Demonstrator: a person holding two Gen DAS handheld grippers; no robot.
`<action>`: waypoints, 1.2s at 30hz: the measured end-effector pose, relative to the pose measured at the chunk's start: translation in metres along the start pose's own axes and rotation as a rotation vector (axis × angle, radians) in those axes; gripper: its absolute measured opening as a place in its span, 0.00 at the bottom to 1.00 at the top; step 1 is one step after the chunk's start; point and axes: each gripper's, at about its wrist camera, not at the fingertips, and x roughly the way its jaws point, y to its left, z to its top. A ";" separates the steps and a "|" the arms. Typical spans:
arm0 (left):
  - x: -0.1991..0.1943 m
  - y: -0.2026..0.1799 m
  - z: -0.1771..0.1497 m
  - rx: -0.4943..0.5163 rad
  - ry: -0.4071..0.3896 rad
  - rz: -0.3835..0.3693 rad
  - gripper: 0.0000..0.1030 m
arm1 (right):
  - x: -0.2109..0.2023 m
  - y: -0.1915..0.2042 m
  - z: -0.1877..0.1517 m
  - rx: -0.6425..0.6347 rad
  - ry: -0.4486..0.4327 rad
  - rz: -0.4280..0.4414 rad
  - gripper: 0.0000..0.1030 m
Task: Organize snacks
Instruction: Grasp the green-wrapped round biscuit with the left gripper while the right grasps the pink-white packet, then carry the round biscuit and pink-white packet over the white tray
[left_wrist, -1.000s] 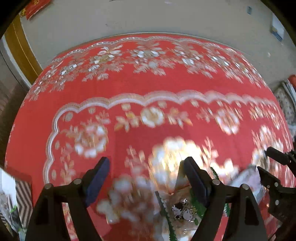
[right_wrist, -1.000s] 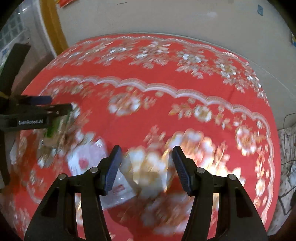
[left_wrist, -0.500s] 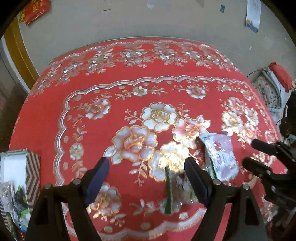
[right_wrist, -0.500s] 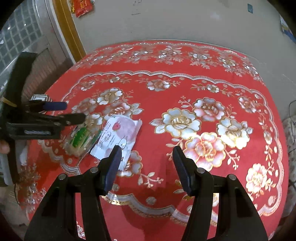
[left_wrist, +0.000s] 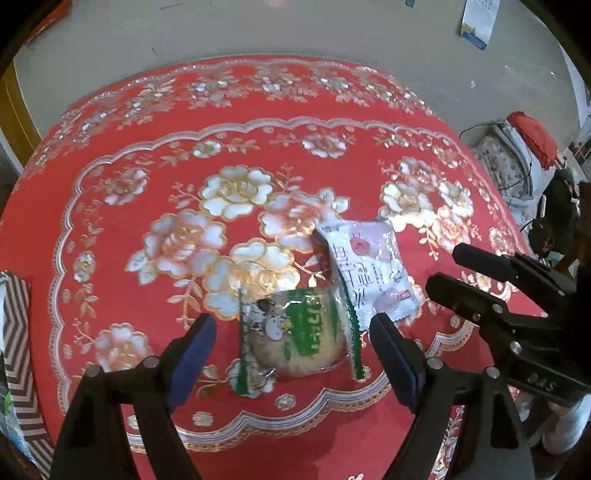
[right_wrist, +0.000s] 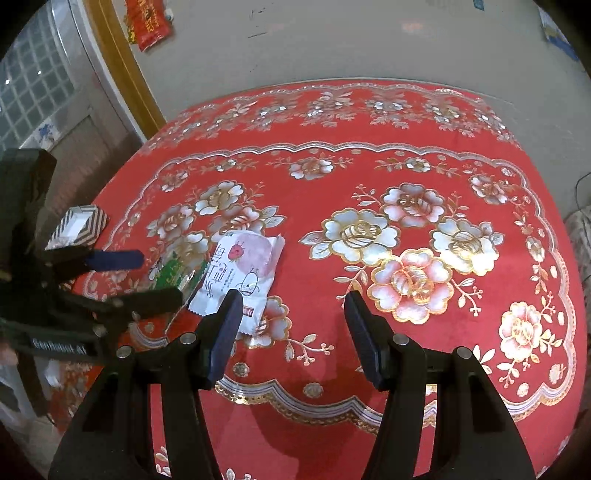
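Note:
Two snack packets lie side by side on the red flowered tablecloth (left_wrist: 155, 122). A green-and-clear packet with a round cake (left_wrist: 295, 332) sits between and just beyond the fingers of my left gripper (left_wrist: 295, 350), which is open and not touching it. A white-and-pink packet (left_wrist: 369, 273) lies to its right, overlapping its edge. In the right wrist view the white-and-pink packet (right_wrist: 240, 273) lies left of my right gripper (right_wrist: 291, 325), open over bare cloth. The green packet (right_wrist: 173, 273) is partly hidden behind the left gripper (right_wrist: 147, 277).
A brown-and-white zigzag box (left_wrist: 16, 332) stands at the table's left edge, also seen as the striped box (right_wrist: 79, 225) in the right wrist view. The right gripper (left_wrist: 480, 280) reaches in from the right. A wall runs beyond the table; cushions and cables lie on the floor (left_wrist: 509, 162).
Both views have pulled back and sharpened. The two packets now lie on the cloth in front of the left gripper, where earlier they were blurred right beneath the fingers.

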 end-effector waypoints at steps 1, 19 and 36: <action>0.004 0.000 0.000 -0.001 0.007 0.009 0.84 | 0.001 0.001 0.000 -0.002 0.001 0.003 0.56; -0.010 0.039 -0.027 -0.082 -0.065 0.101 0.60 | 0.035 0.045 0.015 -0.021 0.010 -0.001 0.56; -0.011 0.032 -0.040 -0.053 -0.118 0.166 0.64 | 0.056 0.072 0.012 -0.178 0.011 -0.126 0.56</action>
